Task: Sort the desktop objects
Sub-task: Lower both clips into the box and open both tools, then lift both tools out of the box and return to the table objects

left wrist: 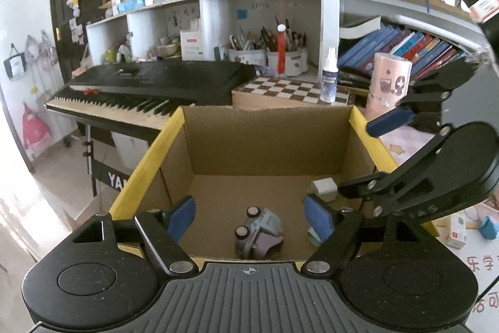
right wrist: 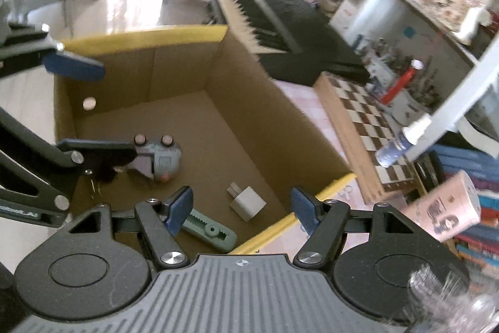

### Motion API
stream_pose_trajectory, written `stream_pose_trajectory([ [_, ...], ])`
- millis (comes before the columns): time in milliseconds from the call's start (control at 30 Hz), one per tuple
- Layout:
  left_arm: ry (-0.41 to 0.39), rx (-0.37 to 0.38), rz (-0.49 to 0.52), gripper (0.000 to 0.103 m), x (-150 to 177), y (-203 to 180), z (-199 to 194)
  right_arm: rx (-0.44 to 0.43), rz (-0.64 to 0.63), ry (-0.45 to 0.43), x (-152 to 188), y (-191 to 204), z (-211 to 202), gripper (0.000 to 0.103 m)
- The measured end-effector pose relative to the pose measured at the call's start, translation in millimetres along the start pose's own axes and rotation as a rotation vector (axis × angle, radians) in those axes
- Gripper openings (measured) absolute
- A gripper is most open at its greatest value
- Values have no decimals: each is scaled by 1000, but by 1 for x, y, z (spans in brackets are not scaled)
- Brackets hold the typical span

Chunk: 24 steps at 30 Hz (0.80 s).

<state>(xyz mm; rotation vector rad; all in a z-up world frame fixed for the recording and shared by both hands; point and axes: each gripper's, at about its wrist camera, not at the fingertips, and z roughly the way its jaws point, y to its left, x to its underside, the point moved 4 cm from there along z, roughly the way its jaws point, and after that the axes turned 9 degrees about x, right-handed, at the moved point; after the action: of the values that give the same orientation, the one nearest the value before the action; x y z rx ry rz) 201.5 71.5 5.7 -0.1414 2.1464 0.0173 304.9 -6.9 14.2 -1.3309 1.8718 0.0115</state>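
Toy car (left wrist: 259, 231) lay on its side on the cardboard box (left wrist: 265, 130) floor near the front wall, wheels up, untouched. White plug (right wrist: 248, 202) and green clip (right wrist: 210, 231) rested by the right wall. Left gripper (left wrist: 251, 216) hung over the car with jaws spread; right gripper (right wrist: 240, 208) hovered above the right rim, jaws apart, empty.
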Motion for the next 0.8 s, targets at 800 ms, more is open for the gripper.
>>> stream_pose_trajectory([
  [800, -37, 79, 4, 82, 28, 9, -58, 379, 712, -20, 76, -2, -113, 64],
])
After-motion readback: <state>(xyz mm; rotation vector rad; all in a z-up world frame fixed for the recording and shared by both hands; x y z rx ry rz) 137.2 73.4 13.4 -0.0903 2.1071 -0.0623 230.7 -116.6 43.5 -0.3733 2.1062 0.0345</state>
